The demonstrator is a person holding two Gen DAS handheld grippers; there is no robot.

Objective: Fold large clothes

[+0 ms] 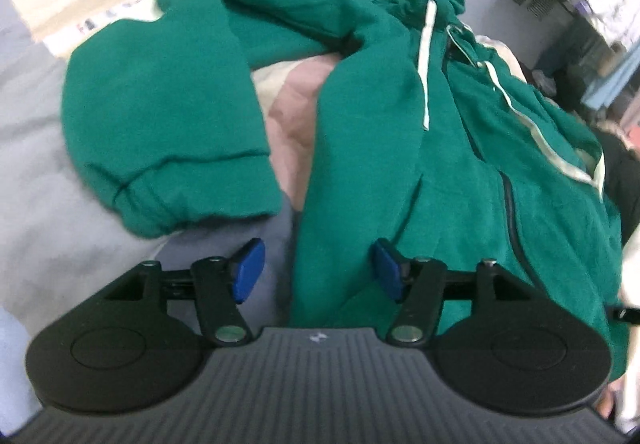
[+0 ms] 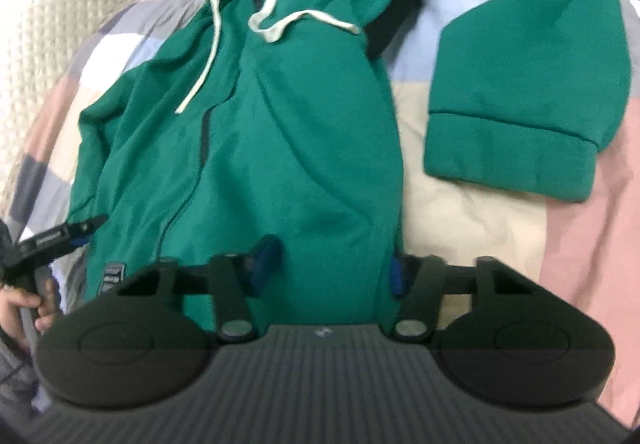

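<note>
- On the patchwork bedspread (image 2: 480,212) sits the green hoodie (image 2: 280,124), zip side up, hood bunched at the far end and white drawstrings (image 2: 208,44) trailing down the chest.
- My left gripper (image 1: 316,270) is spread wide open with nothing between its blue pads (image 1: 250,270). It hovers right at the hem edge of the body: one pad over the grey quilt patch, the other over green fabric.
- My right gripper (image 2: 330,264) is open too, its pads straddling the hem on the other side of the body. Can't tell if the pads actually touch the cloth or just float above it.
- From the right wrist view I can also see the left tool's tip (image 2: 76,230) poking in at the opposite hem corner, so both claws look lined up along the bottom edge.
- Progress-wise, I'd say we're barely started. One sleeve (image 2: 516,92) lies bent out beside the body, cuff pointing my way, not tucked in. The body itself looks rumpled but roughly flat.
- Still left, as I read it: pinch the hem, bring in the sleeves, then fold the body over.
</note>
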